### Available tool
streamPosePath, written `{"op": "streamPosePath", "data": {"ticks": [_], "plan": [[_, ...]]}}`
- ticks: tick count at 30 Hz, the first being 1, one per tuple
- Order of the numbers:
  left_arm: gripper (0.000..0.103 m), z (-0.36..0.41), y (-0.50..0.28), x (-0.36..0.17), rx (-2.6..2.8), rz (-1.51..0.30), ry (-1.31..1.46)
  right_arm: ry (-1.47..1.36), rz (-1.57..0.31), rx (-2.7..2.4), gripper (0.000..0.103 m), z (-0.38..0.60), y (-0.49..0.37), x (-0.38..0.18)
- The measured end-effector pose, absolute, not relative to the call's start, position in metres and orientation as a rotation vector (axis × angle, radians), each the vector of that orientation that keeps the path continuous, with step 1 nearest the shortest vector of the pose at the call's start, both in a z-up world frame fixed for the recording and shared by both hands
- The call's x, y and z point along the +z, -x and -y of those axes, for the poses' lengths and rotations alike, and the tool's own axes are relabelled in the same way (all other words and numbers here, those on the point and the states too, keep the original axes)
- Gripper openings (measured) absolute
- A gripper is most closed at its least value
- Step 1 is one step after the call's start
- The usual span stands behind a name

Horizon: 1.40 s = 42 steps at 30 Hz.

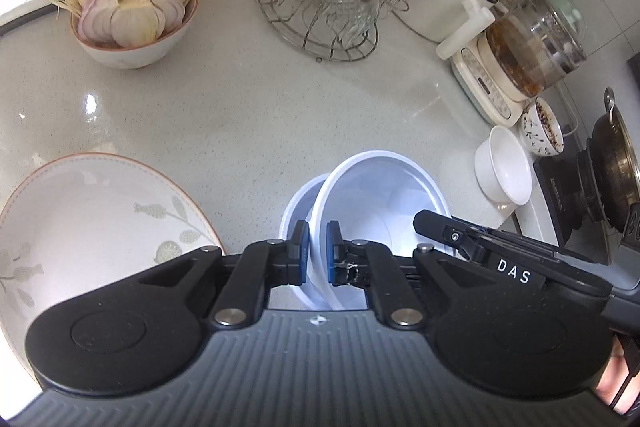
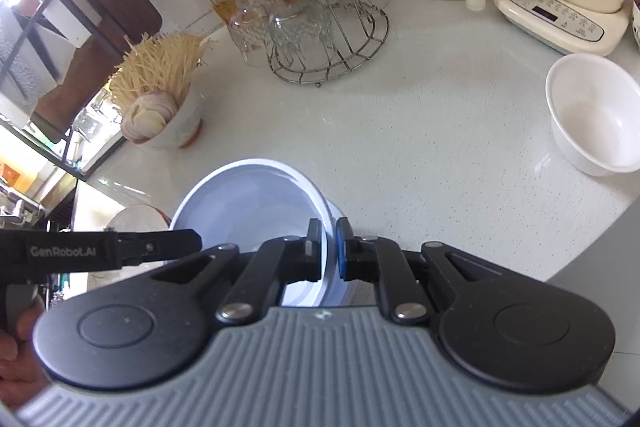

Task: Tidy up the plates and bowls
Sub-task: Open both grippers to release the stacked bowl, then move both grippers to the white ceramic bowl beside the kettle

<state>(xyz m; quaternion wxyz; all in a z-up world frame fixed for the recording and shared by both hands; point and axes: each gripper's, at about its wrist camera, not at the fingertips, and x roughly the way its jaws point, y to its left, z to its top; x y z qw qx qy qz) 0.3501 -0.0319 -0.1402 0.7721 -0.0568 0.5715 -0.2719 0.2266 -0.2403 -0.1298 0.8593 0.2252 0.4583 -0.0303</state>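
Two pale blue plastic bowls, one nested in the other and tilted, hang low over the white counter. My left gripper [image 1: 317,247] is shut on the left rim of the upper bowl [image 1: 384,203], with the second bowl [image 1: 294,217] showing just behind its left pad. My right gripper [image 2: 328,247] is shut on the opposite rim of the same upper bowl [image 2: 248,203], and its finger [image 1: 444,229] shows in the left wrist view. I cannot tell whether the lower bowl's wall is pinched too. A large leaf-patterned plate [image 1: 100,211] lies to the left, and an empty white bowl [image 2: 596,115] stands to the right.
A bowl of sliced onion and dry noodles [image 1: 132,23] stands at the back left. A wire rack of glasses [image 1: 320,7] is at the back centre, a glass kettle on its base [image 1: 520,59] and a patterned bowl [image 1: 542,127] at the right. A pot on a stove [image 1: 616,163] is at the far right.
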Motion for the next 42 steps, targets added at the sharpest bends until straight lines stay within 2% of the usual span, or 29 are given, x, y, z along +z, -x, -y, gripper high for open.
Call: {"op": "streamPosePath", "data": {"ticks": [9,10,13,14,15,16,17,18,19,24,26,42], "plan": [[0.010,0.031,-0.352,-0.139,-0.580,-1.232,0.121,-0.463,-0.970,-0.075,0.012,0.237,-0.234,-0.130],[0.015,0.030,-0.353,-0.139,-0.577,-1.235,0.126,-0.472,-0.974,-0.073,0.012,0.238,-0.235,-0.131],[0.039,0.025,-0.353,-0.137,-0.561,-1.227,0.122,-0.508,-0.978,-0.073,0.012,0.240,-0.236,-0.135],[0.044,0.024,-0.353,-0.135,-0.560,-1.219,0.120,-0.513,-0.974,-0.077,0.016,0.241,-0.236,-0.134],[0.045,0.022,-0.353,-0.133,-0.560,-1.212,0.120,-0.520,-0.964,-0.079,0.026,0.241,-0.236,-0.134],[0.047,0.021,-0.353,-0.131,-0.561,-1.206,0.120,-0.531,-0.948,-0.084,0.047,0.242,-0.235,-0.132],[0.048,0.019,-0.353,-0.129,-0.562,-1.198,0.119,-0.539,-0.929,-0.091,0.060,0.242,-0.233,-0.130],[0.048,0.018,-0.352,-0.128,-0.562,-1.192,0.117,-0.543,-0.909,-0.095,0.080,0.243,-0.232,-0.128],[0.048,0.017,-0.352,-0.126,-0.563,-1.188,0.117,-0.548,-0.895,-0.097,0.087,0.243,-0.232,-0.126],[0.049,0.012,-0.351,-0.115,-0.570,-1.147,0.104,-0.523,-0.825,-0.145,0.086,0.243,-0.228,-0.114],[0.049,0.012,-0.350,-0.110,-0.579,-1.134,0.096,-0.508,-0.786,-0.162,0.103,0.244,-0.226,-0.108],[0.049,0.038,-0.331,-0.059,-0.679,-0.963,-0.018,-0.423,-0.677,-0.261,0.103,0.247,-0.198,-0.071]]}}
